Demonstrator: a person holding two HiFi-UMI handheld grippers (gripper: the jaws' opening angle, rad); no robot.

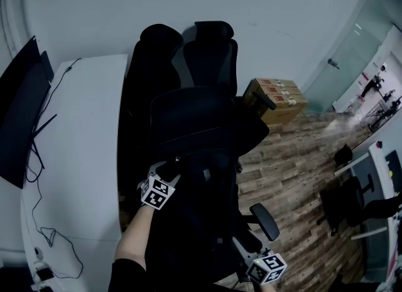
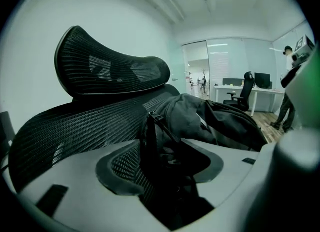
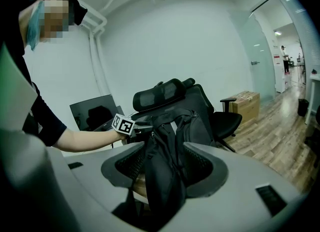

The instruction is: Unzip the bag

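- L gripper (image 2: 165,162): jaws spread wide round the top end of the bag (image 2: 200,118). Pads don't look pressed on it, so released, I judge.
- R gripper (image 3: 167,168): clenched on a fold of the bag's lower part, toward the seat's front edge.
- Bag leans on the backrest of the chair (image 1: 188,115). Long axis runs from R gripper up to L.
- Zip pull too dark to pick out. Prob. at the top end, so L is nearer while R braces.
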